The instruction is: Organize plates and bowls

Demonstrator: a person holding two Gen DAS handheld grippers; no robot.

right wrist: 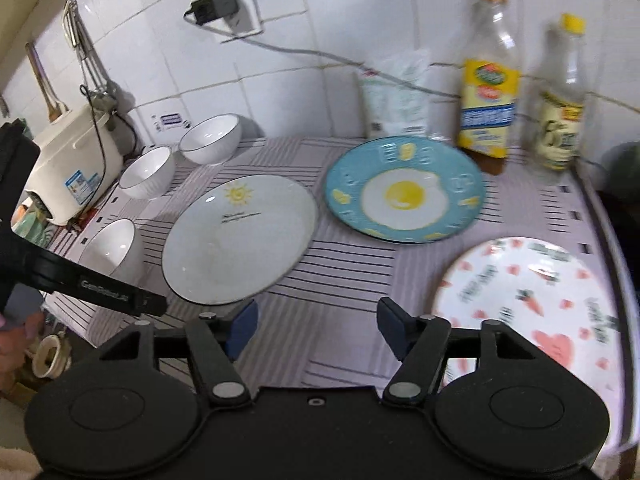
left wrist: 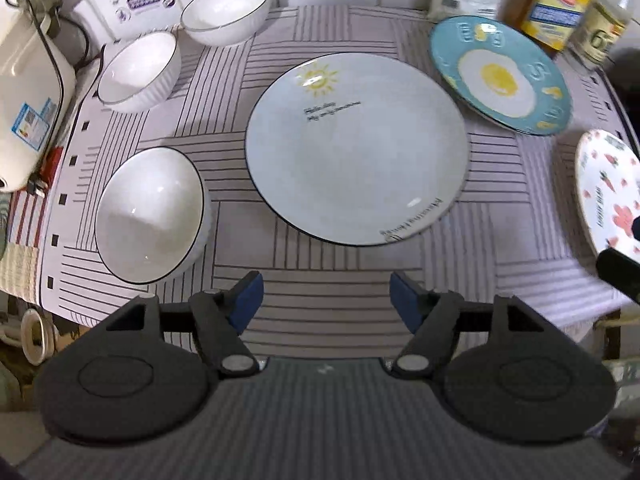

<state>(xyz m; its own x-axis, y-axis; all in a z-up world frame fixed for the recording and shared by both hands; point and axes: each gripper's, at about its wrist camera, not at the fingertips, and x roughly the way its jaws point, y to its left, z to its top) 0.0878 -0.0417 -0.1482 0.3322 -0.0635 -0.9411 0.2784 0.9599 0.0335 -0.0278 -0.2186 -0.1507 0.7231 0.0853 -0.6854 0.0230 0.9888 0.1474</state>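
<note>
A large pale plate with a sun drawing lies mid-table. Right of it are a blue plate with a fried-egg picture and a white plate with pink hearts and carrots. Three white ribbed bowls stand upright on the left: a near one, a middle one and a far one. My left gripper hangs open above the near table edge, nothing between its fingers. My right gripper is open and empty too, beside the heart plate.
A striped cloth covers the table. A white appliance with a cable stands at the left. Two bottles and a bag line the tiled back wall. The left gripper's body crosses the right wrist view.
</note>
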